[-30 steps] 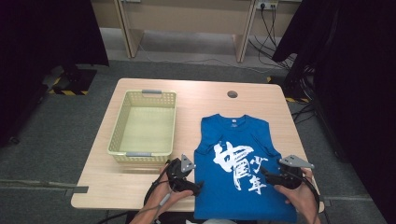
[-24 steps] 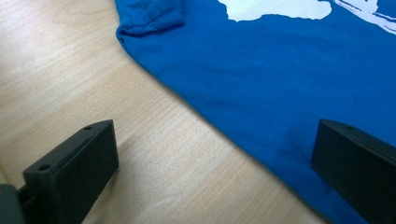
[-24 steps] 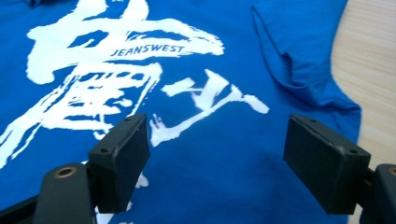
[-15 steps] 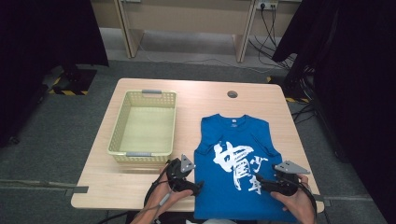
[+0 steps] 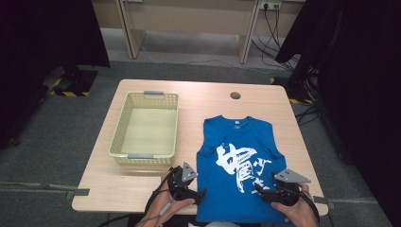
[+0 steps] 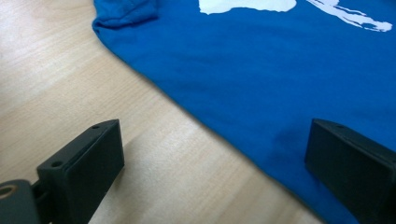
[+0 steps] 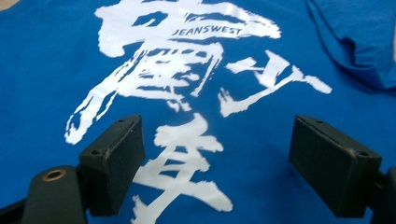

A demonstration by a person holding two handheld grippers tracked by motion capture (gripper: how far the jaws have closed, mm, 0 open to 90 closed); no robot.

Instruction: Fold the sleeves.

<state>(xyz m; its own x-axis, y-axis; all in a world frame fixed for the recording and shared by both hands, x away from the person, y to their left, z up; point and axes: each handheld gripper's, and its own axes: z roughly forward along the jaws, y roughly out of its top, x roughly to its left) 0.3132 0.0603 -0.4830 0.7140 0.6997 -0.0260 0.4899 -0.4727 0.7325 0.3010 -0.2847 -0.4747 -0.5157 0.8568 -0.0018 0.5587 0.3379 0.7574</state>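
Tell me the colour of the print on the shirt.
White, on the blue shirt; the right gripper view shows it best.

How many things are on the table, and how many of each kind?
Blue T-shirt with white print: 1
Yellow basket: 1
Black hand-held grippers: 2, the left gripper and the right gripper, both open at the shirt's near edge
Total: 4
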